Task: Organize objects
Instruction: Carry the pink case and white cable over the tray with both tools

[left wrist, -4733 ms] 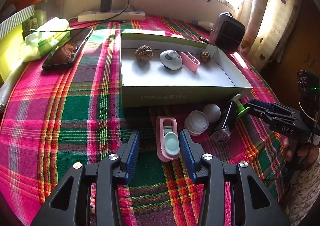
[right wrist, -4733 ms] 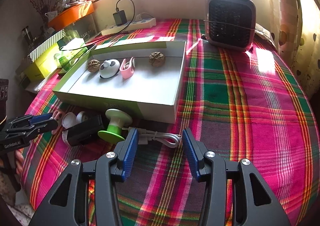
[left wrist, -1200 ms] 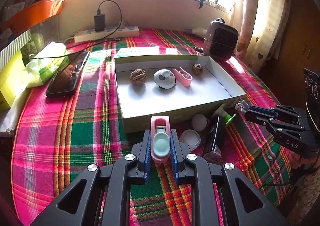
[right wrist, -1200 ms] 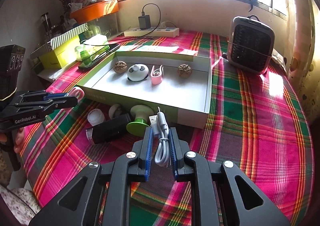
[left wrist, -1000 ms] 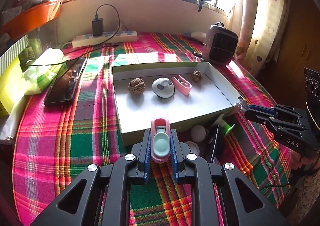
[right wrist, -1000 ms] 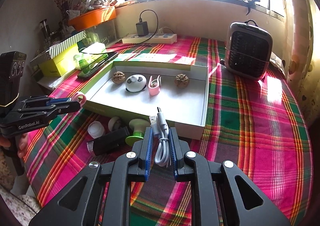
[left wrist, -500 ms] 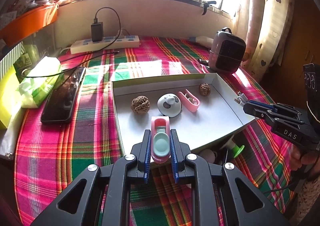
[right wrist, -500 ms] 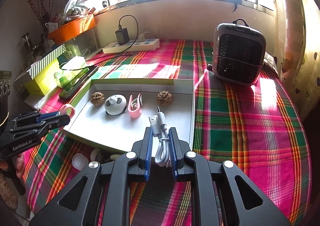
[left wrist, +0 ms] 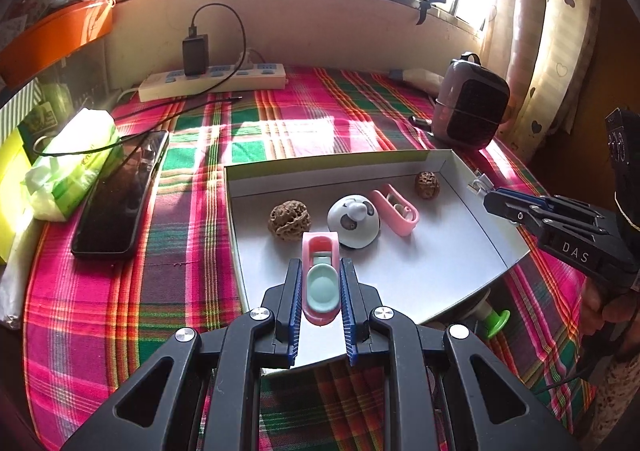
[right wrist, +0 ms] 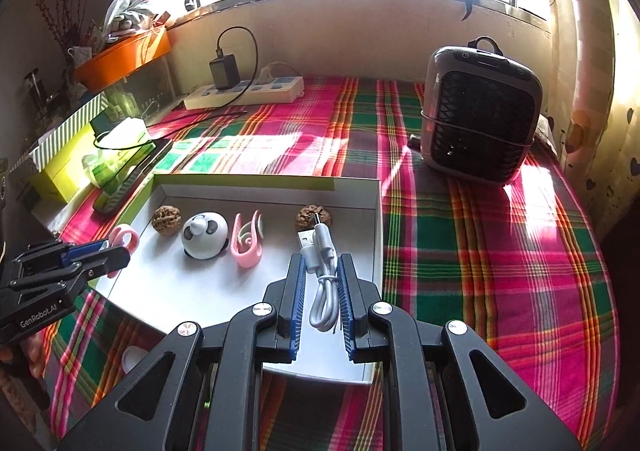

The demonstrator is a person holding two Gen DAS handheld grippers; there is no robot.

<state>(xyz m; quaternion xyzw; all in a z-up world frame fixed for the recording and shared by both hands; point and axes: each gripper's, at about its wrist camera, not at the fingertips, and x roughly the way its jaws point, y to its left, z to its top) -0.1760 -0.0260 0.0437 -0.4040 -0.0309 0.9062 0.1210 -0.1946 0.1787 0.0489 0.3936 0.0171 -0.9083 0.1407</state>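
Observation:
My left gripper (left wrist: 320,271) is shut on a pink clip with a mint-green pad (left wrist: 321,279), held above the near left part of the shallow white box (left wrist: 440,251). My right gripper (right wrist: 320,271) is shut on a coiled white USB cable (right wrist: 322,275), held over the box's (right wrist: 180,291) right part; it also shows at the right (left wrist: 486,195) of the left wrist view. Inside the box lie two walnuts (left wrist: 289,220) (left wrist: 427,182), a panda-faced round gadget (left wrist: 353,220) and a second pink clip (left wrist: 394,206).
A green suction-cup item (left wrist: 494,317) pokes out by the box's near right edge. A black phone (left wrist: 120,191), a green tissue pack (left wrist: 68,167) and a power strip (left wrist: 212,81) lie at the left and back. A small heater (right wrist: 480,127) stands at the right.
Both grippers, each still holding its item, have moved forward from in front of the box to above its inside. The loose items before the box have slipped under the view.

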